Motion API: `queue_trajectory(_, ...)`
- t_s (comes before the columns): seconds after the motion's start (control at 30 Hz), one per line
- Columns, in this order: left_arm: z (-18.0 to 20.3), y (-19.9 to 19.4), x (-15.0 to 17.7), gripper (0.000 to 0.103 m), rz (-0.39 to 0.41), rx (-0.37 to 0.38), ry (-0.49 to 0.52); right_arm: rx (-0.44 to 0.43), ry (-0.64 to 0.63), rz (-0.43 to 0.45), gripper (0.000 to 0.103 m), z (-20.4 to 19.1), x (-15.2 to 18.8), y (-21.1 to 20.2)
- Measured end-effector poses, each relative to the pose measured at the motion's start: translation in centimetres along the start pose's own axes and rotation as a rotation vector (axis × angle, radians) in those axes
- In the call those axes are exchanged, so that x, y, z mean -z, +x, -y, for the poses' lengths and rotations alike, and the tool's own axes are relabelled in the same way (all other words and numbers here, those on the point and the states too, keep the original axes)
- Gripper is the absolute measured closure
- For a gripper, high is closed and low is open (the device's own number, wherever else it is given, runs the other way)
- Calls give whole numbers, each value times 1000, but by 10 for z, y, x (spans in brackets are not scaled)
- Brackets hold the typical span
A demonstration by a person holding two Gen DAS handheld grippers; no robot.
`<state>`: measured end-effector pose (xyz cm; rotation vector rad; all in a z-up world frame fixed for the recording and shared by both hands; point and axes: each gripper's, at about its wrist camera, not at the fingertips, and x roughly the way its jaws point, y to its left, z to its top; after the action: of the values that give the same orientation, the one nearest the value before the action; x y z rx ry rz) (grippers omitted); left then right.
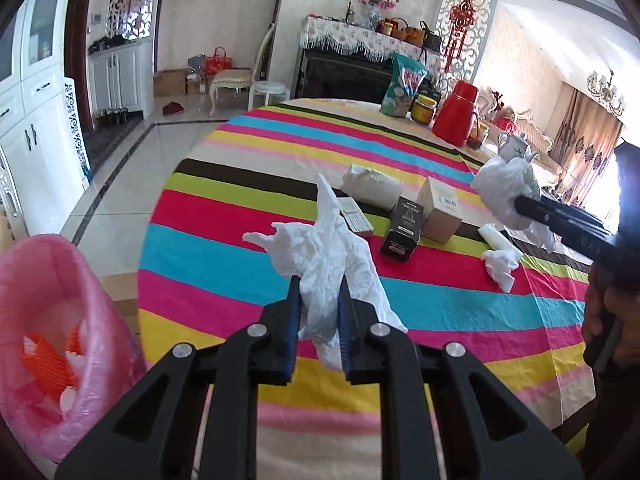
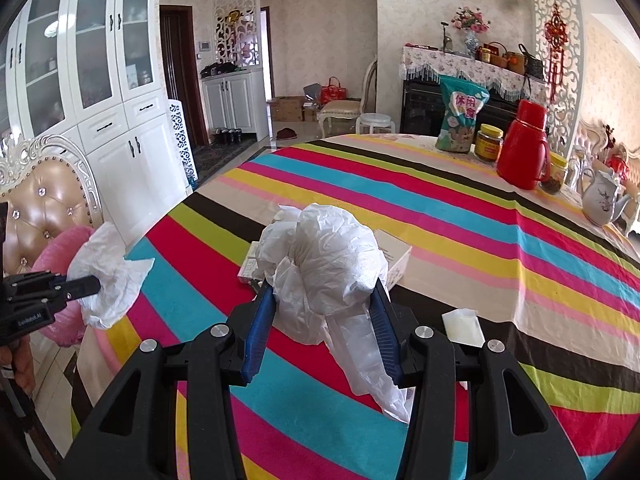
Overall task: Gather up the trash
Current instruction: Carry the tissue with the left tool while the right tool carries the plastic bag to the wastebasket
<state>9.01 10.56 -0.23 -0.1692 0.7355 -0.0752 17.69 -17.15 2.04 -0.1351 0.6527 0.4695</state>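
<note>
My left gripper (image 1: 319, 284) is shut on a crumpled white tissue (image 1: 324, 248), held above the striped tablecloth (image 1: 224, 240). A bin with a pink liner (image 1: 52, 320) stands low at the left, beside the table, with orange and white scraps inside. My right gripper (image 2: 323, 290) is shut on a bulky wad of white plastic film (image 2: 328, 256), whose tail hangs down between the fingers. In the left wrist view that wad (image 1: 504, 188) and the right gripper (image 1: 520, 206) hover over the table's right side. In the right wrist view the left gripper (image 2: 86, 286) holds its tissue (image 2: 112, 280) in front of the pink bin (image 2: 66, 240).
On the cloth lie a black box (image 1: 402, 226), a brown carton (image 1: 440, 208), a small flat box (image 1: 354, 218), a white roll (image 1: 372, 186) and loose tissues (image 1: 500, 256). A red thermos (image 2: 524, 152), snack bag (image 2: 460, 120), jar (image 2: 489, 143) and teapot (image 2: 600, 200) stand at the far side.
</note>
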Motion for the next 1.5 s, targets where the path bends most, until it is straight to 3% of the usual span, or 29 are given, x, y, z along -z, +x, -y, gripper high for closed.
queue_trajectory(0.57,-63,-77,7,87,114,-123,-80,-88,-63,-1,58,-67,-4,1)
queue_trajectory(0.93,-90,-106,20,87,133,-145,-108,-126,-98,-55,64,-108,1,18)
queue_trajectory(1.0,-89,-103,22,87,131,-138,-111,-120,-100,-79,54,-109,7,22)
queue_trajectory(1.07,-90,-102,24,87,130,-133,-115,-115,-102,-91,34,-110,17,23)
queue_trajectory(1.2,-89,-98,24,87,128,-119,-114,-154,-137,-156,31,-120,46,25)
queue_trajectory(1.3,-90,-97,24,87,130,-112,-118,-108,-166,-198,32,-126,62,39)
queue_trajectory(1.33,-90,-97,25,86,131,-111,-119,-109,-156,-219,34,-125,65,45)
queue_trajectory(1.37,-91,-98,25,87,132,-111,-119,-99,-156,-224,47,-125,67,49)
queue_trajectory(1.47,-96,-102,27,87,138,-119,-126,-77,-145,-209,71,-125,65,49)
queue_trajectory(1.5,-98,-104,27,86,141,-123,-130,-78,-141,-200,74,-126,63,47)
